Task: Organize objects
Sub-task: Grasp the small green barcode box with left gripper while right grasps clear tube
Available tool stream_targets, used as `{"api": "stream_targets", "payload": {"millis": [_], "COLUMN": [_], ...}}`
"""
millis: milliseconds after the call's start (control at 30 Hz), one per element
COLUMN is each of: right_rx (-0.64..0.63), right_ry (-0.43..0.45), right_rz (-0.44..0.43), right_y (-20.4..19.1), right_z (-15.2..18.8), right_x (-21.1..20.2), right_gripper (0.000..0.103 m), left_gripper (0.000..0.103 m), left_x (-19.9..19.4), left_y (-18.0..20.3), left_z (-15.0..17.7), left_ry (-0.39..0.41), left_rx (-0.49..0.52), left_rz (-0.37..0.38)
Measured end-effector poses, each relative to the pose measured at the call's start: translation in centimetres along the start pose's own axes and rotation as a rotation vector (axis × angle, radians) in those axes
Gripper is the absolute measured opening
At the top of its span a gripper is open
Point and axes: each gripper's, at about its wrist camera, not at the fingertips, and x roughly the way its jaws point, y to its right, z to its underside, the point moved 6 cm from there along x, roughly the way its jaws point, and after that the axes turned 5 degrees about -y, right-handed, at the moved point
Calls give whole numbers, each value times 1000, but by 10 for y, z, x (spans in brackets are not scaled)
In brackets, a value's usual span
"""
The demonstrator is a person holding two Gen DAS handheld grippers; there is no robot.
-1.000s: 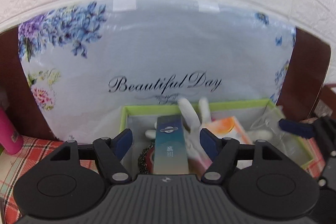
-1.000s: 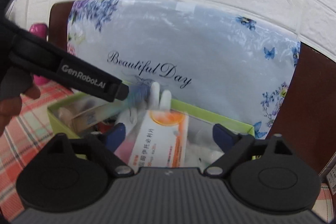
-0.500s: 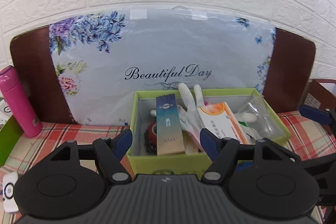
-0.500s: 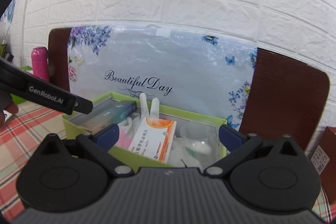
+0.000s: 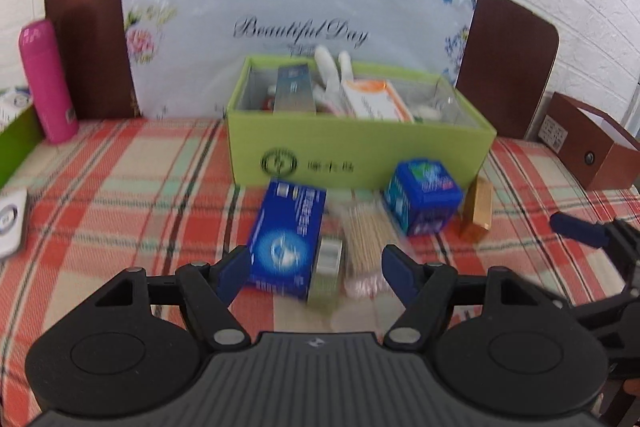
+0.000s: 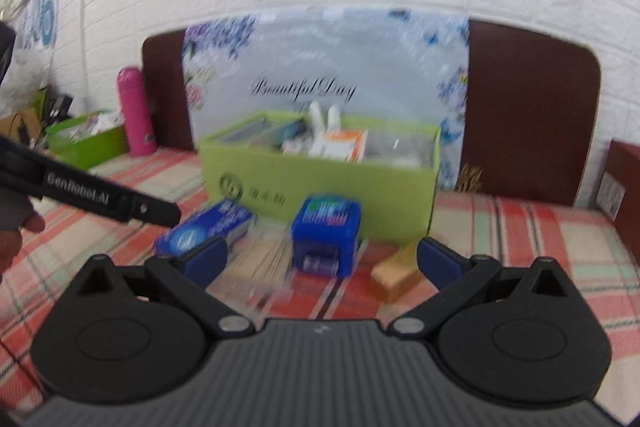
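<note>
A green box (image 5: 360, 151) stands at the back of the plaid tablecloth (image 5: 120, 195), holding a teal carton, an orange-white medicine box (image 5: 376, 101) and white gloves. In front of it lie a long blue box (image 5: 286, 239), a pack of wooden sticks (image 5: 364, 239), a blue cube box (image 5: 422, 201) and a small gold box (image 5: 476, 211). My left gripper (image 5: 314, 265) is open and empty above the long blue box. My right gripper (image 6: 320, 261) is open and empty, in front of the blue cube box (image 6: 326, 233) and the gold box (image 6: 396, 273).
A pink bottle (image 5: 48, 91) and a second green container (image 6: 86, 137) stand at the left. A brown box (image 5: 592, 143) sits at the right. A floral "Beautiful Day" board (image 5: 300, 7) leans on the white brick wall behind the green box.
Both grippers have pulled back from the green box toward the front of the table. The loose items in front of the box have come into view.
</note>
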Motion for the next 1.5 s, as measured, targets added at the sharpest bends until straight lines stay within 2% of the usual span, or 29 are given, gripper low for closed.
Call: {"api": "stream_targets", "payload": {"millis": [167,367,400,433,467,500,533,633,700,800,867,900,933,967,1100,1267,1500], "right_rx": [-200,-307,-316,-309,-281,-260,-266,-251,-203,-144,-110,-104,-104,-105,-103,-109,-89], "right_ry": [-76,-150,-165,-184,-197,-207,-218,-244,-256,-259,-262,-259,-259,-256,-243,-252,-257], "right_rz": [-82,-168,-170,-179,-204,-207,-179,-132,-117,-110,-126,-125,-122,-120,-118,-126,-112], "right_y": [-30,-43,-43,-42,-42,-42,-42,-45,-46,-47,-48,-49,-50,-50,-52,-56,-53], "right_z": [22,23,24,25,24,25,27,38,46,56,60,61,61,61,58,59,60], "right_x": [25,67,71,74,72,67,62,41,27,10,3,0,-1,-1,3,3,2], "right_gripper": [103,94,90,77,69,52,43,31,27,27,27,27,27,27,33,33,33], "left_gripper": [75,75,74,71,67,65,58,47,46,45,38,38,33,21,22,22,23], "left_x": [0,-5,-4,-1,2,5,10,27,38,52,57,59,60,60,53,35,46], "left_y": [-9,-13,-12,-11,-9,-8,-6,5,10,15,17,18,18,18,19,20,26], "left_z": [19,22,21,20,18,16,15,11,9,6,4,3,2,2,11,29,33], "left_ry": [-25,-10,-8,-7,-6,-9,-14,-37,-47,-59,-45,-42,-43,-47,-65,-92,-116], "left_rx": [-13,-15,-13,-11,-8,-5,-2,20,39,53,81,94,98,106,118,140,143], "left_rz": [-10,15,22,29,36,45,57,77,62,49,31,23,20,15,52,101,81]}}
